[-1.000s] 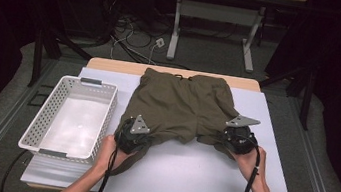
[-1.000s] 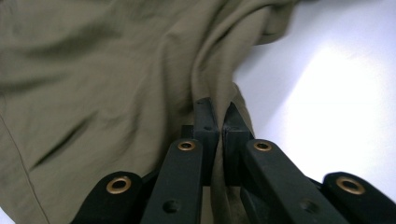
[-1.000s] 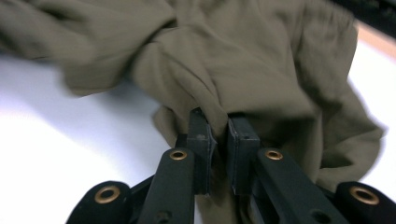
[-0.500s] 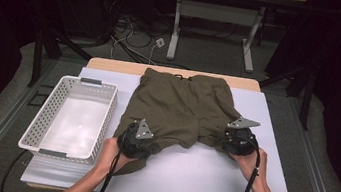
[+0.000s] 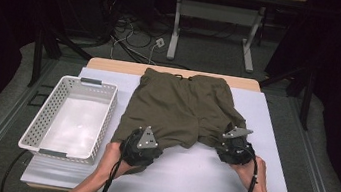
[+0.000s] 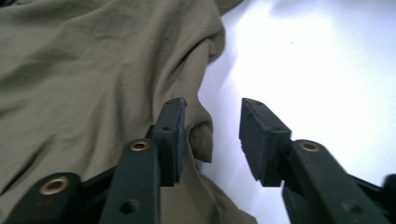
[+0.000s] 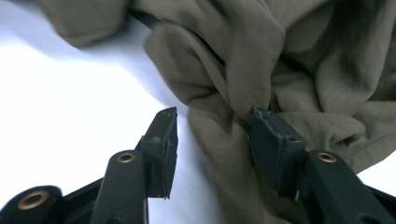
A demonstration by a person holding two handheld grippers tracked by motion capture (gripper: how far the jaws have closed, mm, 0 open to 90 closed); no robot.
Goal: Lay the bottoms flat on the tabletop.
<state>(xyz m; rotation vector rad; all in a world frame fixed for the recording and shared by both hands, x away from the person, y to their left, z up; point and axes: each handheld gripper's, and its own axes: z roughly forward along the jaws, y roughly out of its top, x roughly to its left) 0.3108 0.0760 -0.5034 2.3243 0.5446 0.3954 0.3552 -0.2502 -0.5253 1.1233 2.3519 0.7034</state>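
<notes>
1. The shorts (image 5: 182, 107) are lying spread on the white counter (image 5: 208, 174), waistband at the far edge, beside the basket (image 5: 72, 115).
2. The left gripper (image 6: 212, 135) is sitting at the left leg hem, fingers apart and just closing a little, with a fold between them ungripped.
3. The right gripper (image 7: 215, 144) is sitting at the bunched right hem, fingers apart and just closing slightly, with cloth between them unpinched.

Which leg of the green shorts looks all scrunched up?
The leg by the right gripper: that side of the shorts is bunched into folds, while the leg by the left gripper lies flatter.
</notes>
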